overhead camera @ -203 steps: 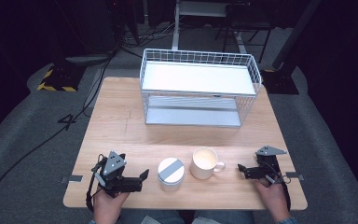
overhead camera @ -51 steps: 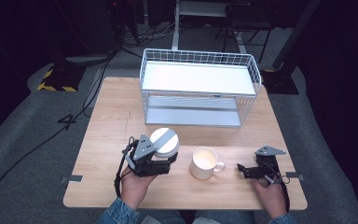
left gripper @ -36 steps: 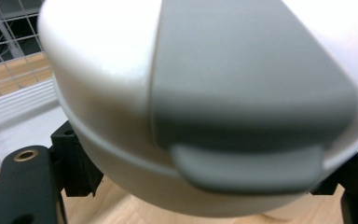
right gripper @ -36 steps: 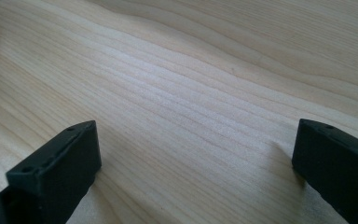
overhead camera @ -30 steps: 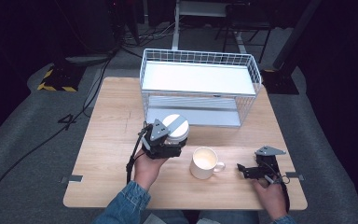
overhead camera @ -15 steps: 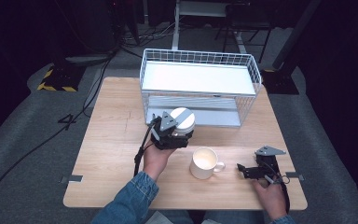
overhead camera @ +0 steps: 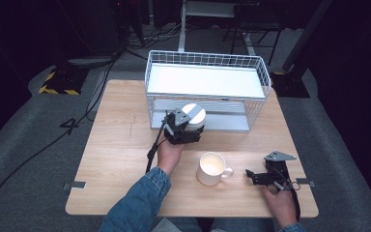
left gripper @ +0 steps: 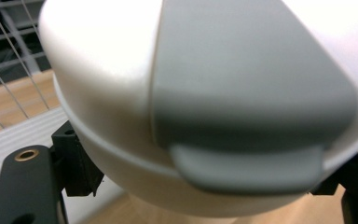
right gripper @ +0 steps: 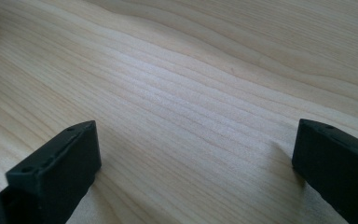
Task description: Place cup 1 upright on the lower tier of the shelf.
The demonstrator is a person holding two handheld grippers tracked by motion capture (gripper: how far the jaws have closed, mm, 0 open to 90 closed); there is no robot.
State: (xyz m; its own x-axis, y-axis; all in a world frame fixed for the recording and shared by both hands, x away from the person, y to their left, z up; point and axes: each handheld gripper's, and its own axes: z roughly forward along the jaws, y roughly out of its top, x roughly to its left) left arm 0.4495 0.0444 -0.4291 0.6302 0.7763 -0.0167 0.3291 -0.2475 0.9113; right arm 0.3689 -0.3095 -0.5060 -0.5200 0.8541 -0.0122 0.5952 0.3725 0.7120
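Since the earliest frame, your left gripper (overhead camera: 186,129) has carried the white lidded container (overhead camera: 193,117) from the near edge of the table (overhead camera: 111,145) up to the front of the wire rack (overhead camera: 207,89); the right gripper (overhead camera: 266,175) and the mug (overhead camera: 211,167) have kept their places.

1. Left jaws: closed on the container. In the left gripper view the black jaws clamp the body from both sides just under the lid rim, so the grey lid band (left gripper: 251,84) and its tab face the camera. Gripping below the rim probably lets the lip bear part of the load.

2. Container position: held off the table, just in front of the rack's lower opening. The high view cannot confirm whether it has passed the front wires. The rack's white lower shelf (left gripper: 23,135) lies close behind and below the container in the left gripper view, which suggests that shelf is the intended place.

3. Right jaws: spread wide and empty, resting low over bare wood near the right front corner, well apart from the mug. This keeps the right hand out of the left arm's path.

4. Mug: upright and open-topped, between the two hands.
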